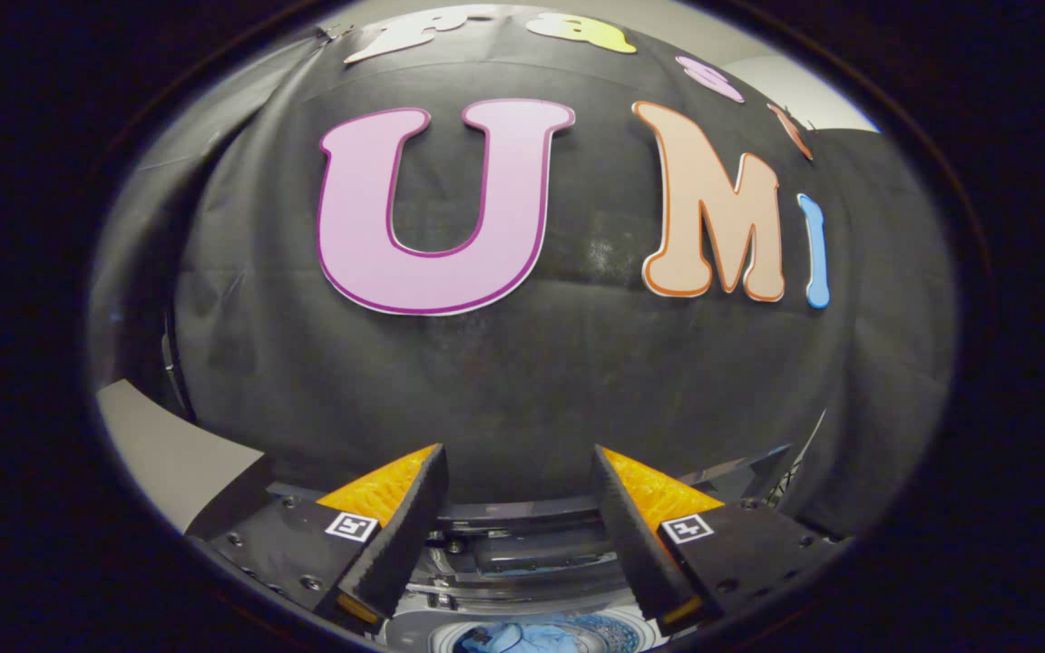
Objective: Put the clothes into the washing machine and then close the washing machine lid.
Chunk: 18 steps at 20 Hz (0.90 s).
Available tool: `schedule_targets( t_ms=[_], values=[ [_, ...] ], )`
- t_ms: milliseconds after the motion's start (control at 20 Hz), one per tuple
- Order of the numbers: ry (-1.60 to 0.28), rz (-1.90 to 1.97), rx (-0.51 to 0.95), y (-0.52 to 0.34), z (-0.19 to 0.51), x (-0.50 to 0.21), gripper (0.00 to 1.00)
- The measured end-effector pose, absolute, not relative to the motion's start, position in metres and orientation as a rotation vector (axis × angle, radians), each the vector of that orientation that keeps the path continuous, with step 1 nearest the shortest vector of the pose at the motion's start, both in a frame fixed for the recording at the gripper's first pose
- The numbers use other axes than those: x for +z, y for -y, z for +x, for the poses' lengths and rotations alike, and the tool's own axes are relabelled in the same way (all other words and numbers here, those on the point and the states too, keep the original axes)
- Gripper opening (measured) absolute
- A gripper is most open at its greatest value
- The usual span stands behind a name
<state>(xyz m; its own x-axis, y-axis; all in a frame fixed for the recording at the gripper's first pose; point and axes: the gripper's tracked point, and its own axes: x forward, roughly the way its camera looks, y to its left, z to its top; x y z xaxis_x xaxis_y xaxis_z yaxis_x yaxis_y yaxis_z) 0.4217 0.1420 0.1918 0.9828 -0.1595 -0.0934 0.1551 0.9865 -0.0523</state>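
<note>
Black cloth (522,381) hangs as the backdrop, stretched fairly flat through the middle with a faint horizontal crease running across it. Off to the left it gathers into loose folds (146,263) that drape downward. Above the cloth's top edge a pale wall (786,77) peeks through, light grey and plain. Low on the left sits a pale grey panel (169,453), smooth and bare, angled down beside the cloth's lower edge. Just above that panel a thin dark curved strip (170,363) runs along the cloth's side; what it is, hard to say. On the right the cloth falls in another hanging fold (858,435).
</note>
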Motion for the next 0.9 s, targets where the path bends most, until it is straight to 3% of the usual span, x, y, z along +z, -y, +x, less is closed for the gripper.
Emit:
schedule_targets(
  t_ms=[900],
  values=[
    [-0.167,-0.024,-0.107,-0.144,0.311,0.153,0.98]
  ],
)
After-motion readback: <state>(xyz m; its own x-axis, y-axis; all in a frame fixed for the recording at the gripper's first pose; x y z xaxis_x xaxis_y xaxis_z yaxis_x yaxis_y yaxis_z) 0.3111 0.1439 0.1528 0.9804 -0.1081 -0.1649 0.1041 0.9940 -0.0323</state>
